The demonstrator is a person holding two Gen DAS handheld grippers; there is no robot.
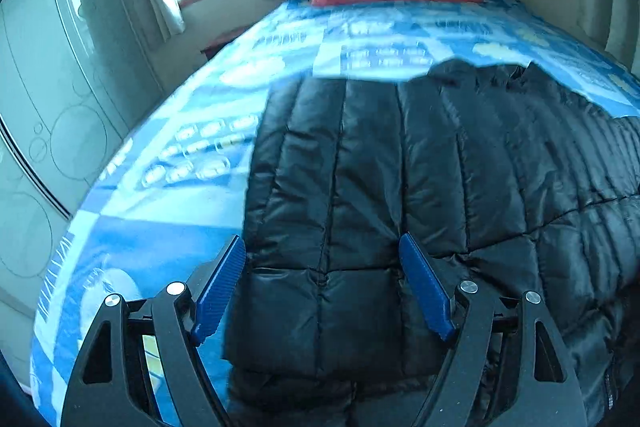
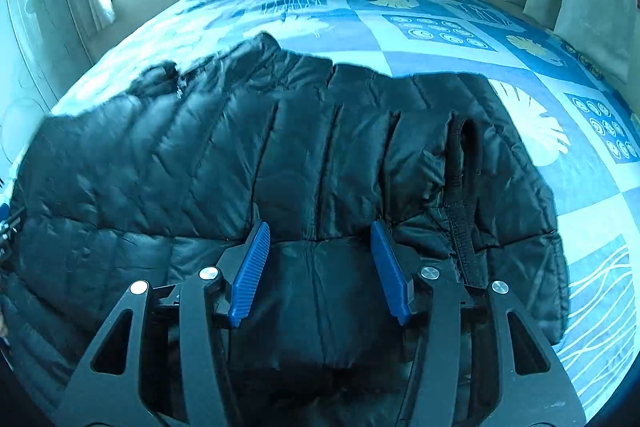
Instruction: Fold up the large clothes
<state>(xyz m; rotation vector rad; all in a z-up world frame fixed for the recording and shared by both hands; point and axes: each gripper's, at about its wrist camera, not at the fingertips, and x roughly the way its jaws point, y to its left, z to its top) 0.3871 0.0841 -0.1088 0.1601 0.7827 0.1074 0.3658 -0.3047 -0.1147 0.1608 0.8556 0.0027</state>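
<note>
Lying flat across the blue patterned bed (image 2: 440, 39), the black puffer jacket (image 2: 280, 155) needs a firm pinch at its near hem: both the left gripper (image 1: 322, 285) and right gripper (image 2: 320, 267) hover above it, jaws apart, holding nothing.

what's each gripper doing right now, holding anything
left gripper: open above the black puffer jacket, holding nothing
right gripper: open over the jacket, holding nothing
</note>
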